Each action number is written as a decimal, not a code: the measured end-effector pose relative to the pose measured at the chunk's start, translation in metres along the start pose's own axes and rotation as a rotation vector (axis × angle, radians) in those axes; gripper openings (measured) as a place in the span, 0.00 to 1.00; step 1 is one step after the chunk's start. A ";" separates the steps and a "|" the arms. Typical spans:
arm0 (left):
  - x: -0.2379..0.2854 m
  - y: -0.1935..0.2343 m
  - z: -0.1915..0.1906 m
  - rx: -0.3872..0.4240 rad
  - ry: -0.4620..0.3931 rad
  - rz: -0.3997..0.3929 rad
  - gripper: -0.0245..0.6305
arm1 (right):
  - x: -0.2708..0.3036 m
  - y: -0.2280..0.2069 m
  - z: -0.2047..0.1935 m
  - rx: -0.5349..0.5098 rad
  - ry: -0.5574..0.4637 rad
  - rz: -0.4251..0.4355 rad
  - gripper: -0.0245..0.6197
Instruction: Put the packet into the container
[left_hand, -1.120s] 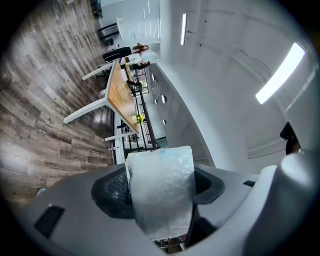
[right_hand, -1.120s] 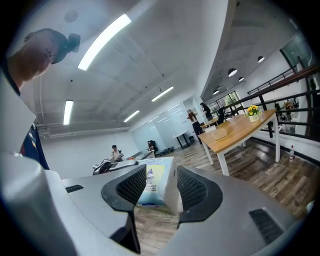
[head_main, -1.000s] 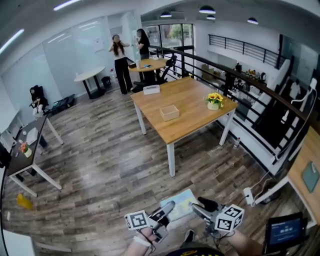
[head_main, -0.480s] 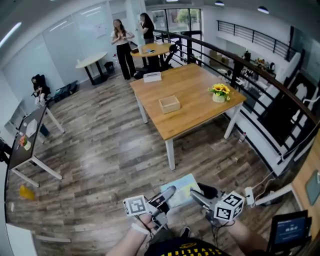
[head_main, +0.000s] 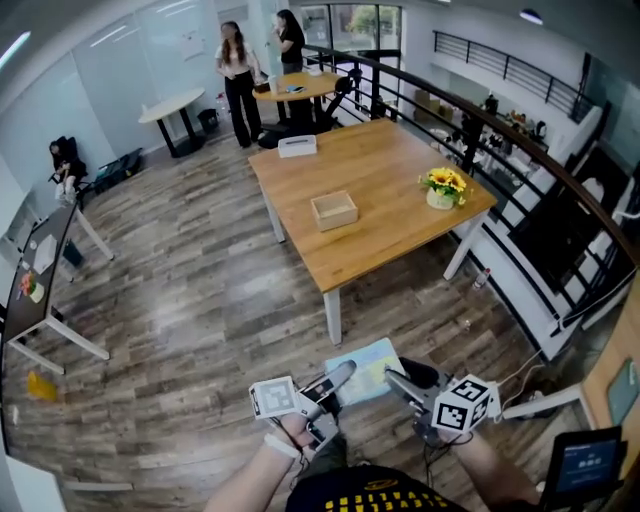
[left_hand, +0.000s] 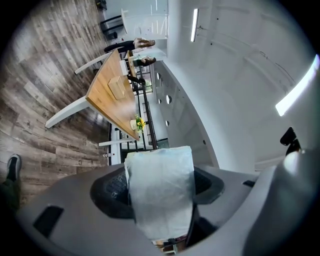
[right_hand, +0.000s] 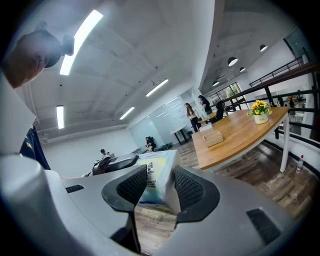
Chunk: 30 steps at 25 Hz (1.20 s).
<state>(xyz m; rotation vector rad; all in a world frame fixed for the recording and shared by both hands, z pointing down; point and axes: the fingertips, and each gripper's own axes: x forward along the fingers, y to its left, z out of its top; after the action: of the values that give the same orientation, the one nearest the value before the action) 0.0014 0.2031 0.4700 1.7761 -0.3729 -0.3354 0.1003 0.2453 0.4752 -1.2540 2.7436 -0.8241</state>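
While two people (head_main: 236, 68) stand talking at the far end of an open office, a person carrying a hand-held gripper in each hand holds a pale blue and yellow packet (head_main: 366, 368) low over the wood-plank floor (head_main: 200, 300), well apart from the light wooden desk (head_main: 400, 225) ahead. The left hand-held gripper (head_main: 338, 376) and the right hand-held gripper (head_main: 398, 381) grip the packet from opposite sides, so that it spans the gap between them. Seen along the left one's jaws, the packet's pale face fills the space between the two dark pads, which stand wide on it. Seen along the right one's jaws, the ribbed pads press on both faces of the packet's printed end.

The container (head_main: 334, 210), a small open wooden box, sits near the middle of the desk. A pot of yellow flowers (head_main: 441, 188) stands close to the desk's right edge, and a white box (head_main: 297, 146) lies at its far end. A black railing (head_main: 520, 140) runs along the right side of the room behind the desk. Each hand-held gripper bears a cube with square markers (head_main: 465, 405), both showing at the bottom of the head view above the person's forearms.
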 end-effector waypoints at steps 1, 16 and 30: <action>0.006 0.004 0.008 -0.006 0.003 0.000 0.46 | 0.007 -0.008 0.006 0.004 -0.002 -0.010 0.32; 0.061 0.049 0.140 -0.076 0.070 -0.008 0.47 | 0.130 -0.080 0.074 0.028 -0.035 -0.125 0.18; 0.111 0.089 0.234 -0.069 0.022 0.023 0.51 | 0.211 -0.154 0.124 0.091 -0.044 -0.063 0.14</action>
<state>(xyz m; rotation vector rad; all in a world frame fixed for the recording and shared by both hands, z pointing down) -0.0016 -0.0692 0.5000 1.7057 -0.3614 -0.3086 0.0930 -0.0437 0.4820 -1.3305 2.6132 -0.9036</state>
